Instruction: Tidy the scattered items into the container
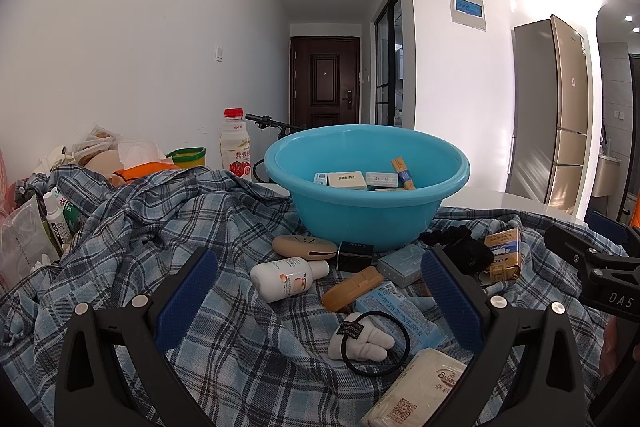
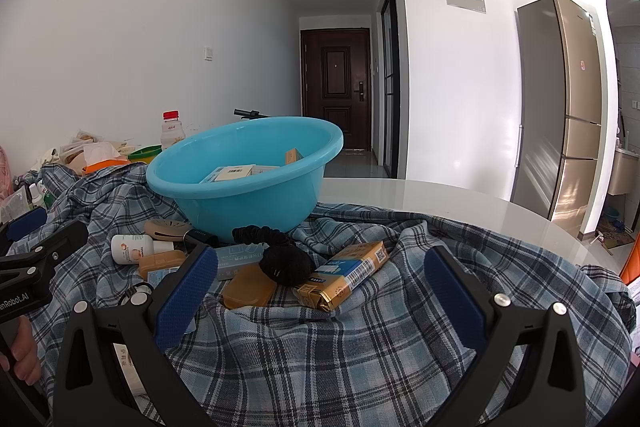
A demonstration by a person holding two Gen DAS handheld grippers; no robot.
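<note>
Nearest us, the left tool (image 1: 318, 301) stands spread wide and empty, its blue pads on either side of a hair tie with a white charm (image 1: 366, 341) and a tissue pack (image 1: 420, 385), both well in front of the basin (image 1: 366, 165). The right tool (image 2: 318, 301) is just as wide and holds nothing; only plaid cloth (image 2: 340, 367) lies between its pads.

Closer to the basin lie a white bottle (image 1: 288, 277), a tan case (image 1: 352, 287), a black scrunchie (image 2: 284, 263) and a gold pack (image 2: 348, 275). The basin itself already holds several small boxes.

We judge the loose cloth the main hazard: a closing pad could pinch a fold and drag neighbouring things, or tug the basin resting on it. The bottle, lying on its side, may roll away, and the thin hair tie may slip from the pads.

Only the left view shows the hair tie's charm and most of the tissue pack; only the right view shows the bare tabletop (image 2: 440, 203) beside the basin and the gold pack's full length.
</note>
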